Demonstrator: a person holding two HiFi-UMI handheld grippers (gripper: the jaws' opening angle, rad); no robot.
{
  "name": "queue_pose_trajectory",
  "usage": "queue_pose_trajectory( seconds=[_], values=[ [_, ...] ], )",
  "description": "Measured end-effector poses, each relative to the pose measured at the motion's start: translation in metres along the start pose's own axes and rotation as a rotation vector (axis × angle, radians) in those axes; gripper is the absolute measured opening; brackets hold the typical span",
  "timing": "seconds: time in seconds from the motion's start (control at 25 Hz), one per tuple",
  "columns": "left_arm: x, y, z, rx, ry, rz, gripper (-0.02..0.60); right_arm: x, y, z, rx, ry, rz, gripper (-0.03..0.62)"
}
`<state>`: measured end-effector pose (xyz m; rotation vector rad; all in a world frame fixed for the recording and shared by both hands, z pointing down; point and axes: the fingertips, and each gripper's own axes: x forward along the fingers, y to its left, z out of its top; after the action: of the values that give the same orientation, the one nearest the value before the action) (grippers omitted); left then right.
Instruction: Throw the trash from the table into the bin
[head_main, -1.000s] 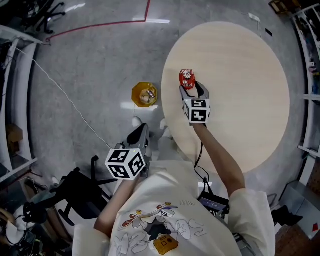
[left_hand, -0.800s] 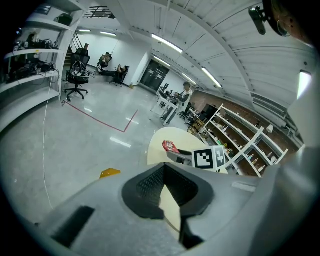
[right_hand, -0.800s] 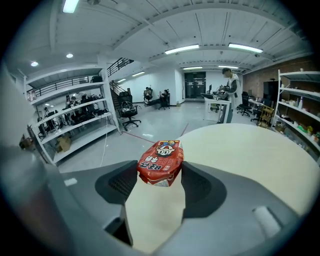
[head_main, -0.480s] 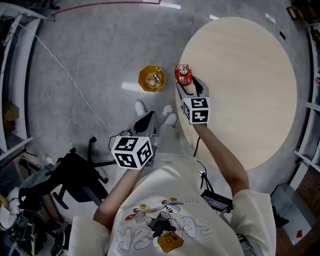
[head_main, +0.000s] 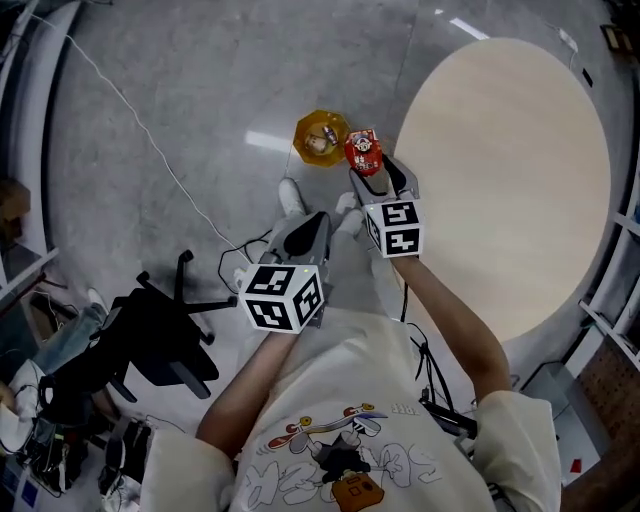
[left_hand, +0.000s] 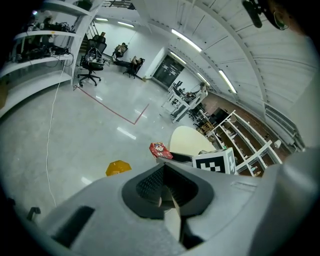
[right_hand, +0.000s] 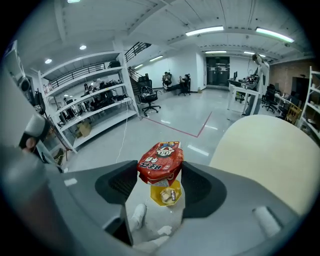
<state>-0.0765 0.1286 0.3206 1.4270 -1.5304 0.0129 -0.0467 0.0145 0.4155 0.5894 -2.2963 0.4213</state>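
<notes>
Carrying the red snack packet (head_main: 363, 148) clear of the counter (head_main: 510, 180), nearly above the bin (head_main: 321, 138).

I keep the packet pinched between the jaws of the right gripper (head_main: 372, 178), past the counter's rim and just beside the yellow bin on the floor. In the right gripper view the bin's opening sits right under it, so I judge a drop is close. The left gripper (head_main: 310, 225) hangs back from the bin, jaws pressed together on nothing. Open floor rings the bin, and only my shoes (head_main: 291, 197) stand near it.
</notes>
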Motion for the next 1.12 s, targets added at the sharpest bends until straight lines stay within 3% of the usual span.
queue_pose_trajectory(
  seconds=[0.28,0.48,1.12],
  values=[
    [0.031,0.056,0.003,-0.034,0.057,0.001,0.006,0.065,0.021,-0.016,0.070,0.101,0.009,0.282],
    [0.056,0.100,-0.001,-0.059,0.101,0.000,0.006,0.118,0.035,-0.037,0.046,0.194,0.014,0.282],
    [0.138,0.210,-0.045,-0.151,0.171,0.025,0.006,0.270,0.035,-0.159,0.003,0.442,0.055,0.282]
  ],
)
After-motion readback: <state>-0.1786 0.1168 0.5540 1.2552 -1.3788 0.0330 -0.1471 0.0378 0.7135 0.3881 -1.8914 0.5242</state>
